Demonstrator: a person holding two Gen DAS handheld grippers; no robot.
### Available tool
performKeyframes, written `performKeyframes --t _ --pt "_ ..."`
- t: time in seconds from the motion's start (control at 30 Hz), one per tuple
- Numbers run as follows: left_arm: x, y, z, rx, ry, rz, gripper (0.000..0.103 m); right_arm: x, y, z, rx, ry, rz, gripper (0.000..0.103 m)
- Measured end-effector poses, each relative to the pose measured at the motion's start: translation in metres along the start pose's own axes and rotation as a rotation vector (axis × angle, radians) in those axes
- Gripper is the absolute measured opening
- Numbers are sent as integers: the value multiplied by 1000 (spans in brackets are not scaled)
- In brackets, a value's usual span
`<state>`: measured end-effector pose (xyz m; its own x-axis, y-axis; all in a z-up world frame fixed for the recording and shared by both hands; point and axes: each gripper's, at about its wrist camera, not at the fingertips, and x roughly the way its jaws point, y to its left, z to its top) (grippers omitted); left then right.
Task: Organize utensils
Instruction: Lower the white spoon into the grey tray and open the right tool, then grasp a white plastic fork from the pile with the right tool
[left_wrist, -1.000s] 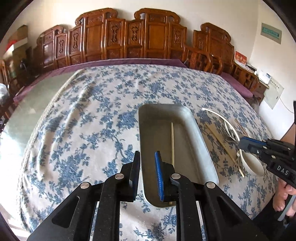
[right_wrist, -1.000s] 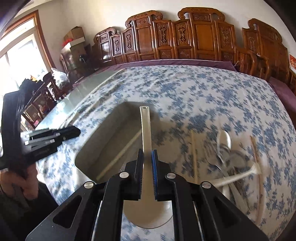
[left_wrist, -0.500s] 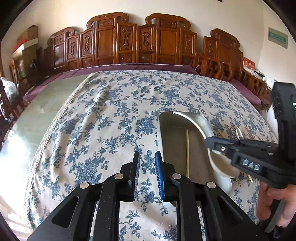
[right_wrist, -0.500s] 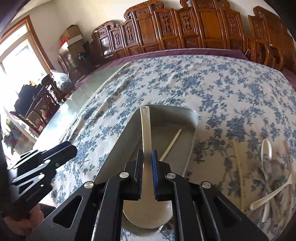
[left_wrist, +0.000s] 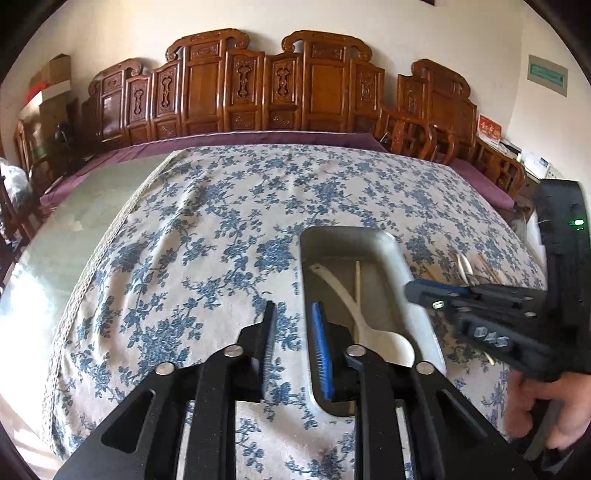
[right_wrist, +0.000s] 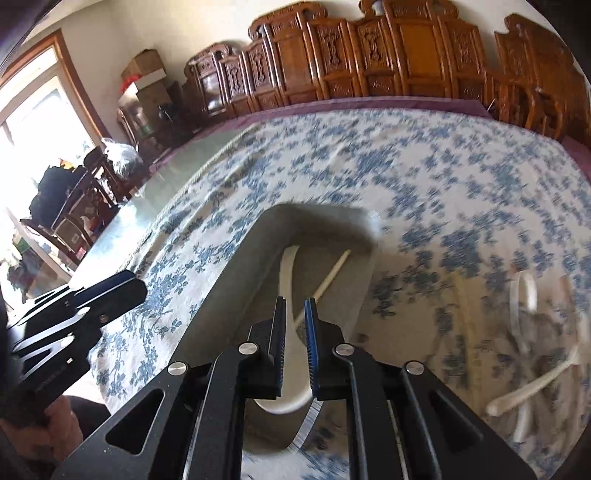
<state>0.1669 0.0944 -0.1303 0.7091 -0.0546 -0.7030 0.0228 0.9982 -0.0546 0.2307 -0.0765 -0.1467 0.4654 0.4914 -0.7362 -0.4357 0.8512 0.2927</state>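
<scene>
on the table: blue-flowered cloth (left_wrist: 207, 236), soft and creased, corded edge on the left, bare glossy top beyond it.
tray (left_wrist: 391, 251): dull grey metal, long, rounded corners, raised rim, flat on the cloth.
white spoon (left_wrist: 388, 341): smooth plastic, curved slim handle, round bowl, lying lengthwise inside the tray, bowl at the near end.
chopstick (left_wrist: 357, 280): thin pale stick, straight, flat in the tray beside the spoon handle.
left gripper (left_wrist: 293, 332): black frame, ribbed pads, one blue; narrow gap, nothing between the fingers, over the tray's near left rim.
right gripper (right_wrist: 295, 332): black, ribbed pads standing a little apart, either side of the spoon handle below; pressing on it or clear of it, cannot tell.
loose pile (right_wrist: 532, 354): white spoons and pale sticks, blurred, on the cloth right of the tray.
behind: carved brown wooden chairs (left_wrist: 266, 85) in a row.
change, left: jaws just opening, gap a bit wider than a second ago, empty then as now.
change, spoon: a second ago clamped in the right fingers, handle reaching over the tray edge; now down inside the tray.
</scene>
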Motion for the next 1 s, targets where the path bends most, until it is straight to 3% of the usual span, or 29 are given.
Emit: performKeyframes --t 0.2,0.4,0.5,0.6,0.73,1.0 --pt "-4 -25 1 25 -17 -33 28 -50 -39 -8 -39 -52 -115 13" --pt "-9 -52 0 49 -30 -58 30 -79 -104 -24 10 -63 -256 13" --pt "-14 -61 0 53 -44 -66 31 -85 -131 -32 37 -62 -301 20" --pt "-15 -68 -1 47 -40 -82 33 -85 -151 -38 67 -57 -325 24" --pt "-15 -79 -5 60 -40 -83 34 -80 -170 -50 119 -55 -340 45" --pt "-12 -108 -14 126 -39 -91 35 -66 -194 -64 233 -24 -323 46"
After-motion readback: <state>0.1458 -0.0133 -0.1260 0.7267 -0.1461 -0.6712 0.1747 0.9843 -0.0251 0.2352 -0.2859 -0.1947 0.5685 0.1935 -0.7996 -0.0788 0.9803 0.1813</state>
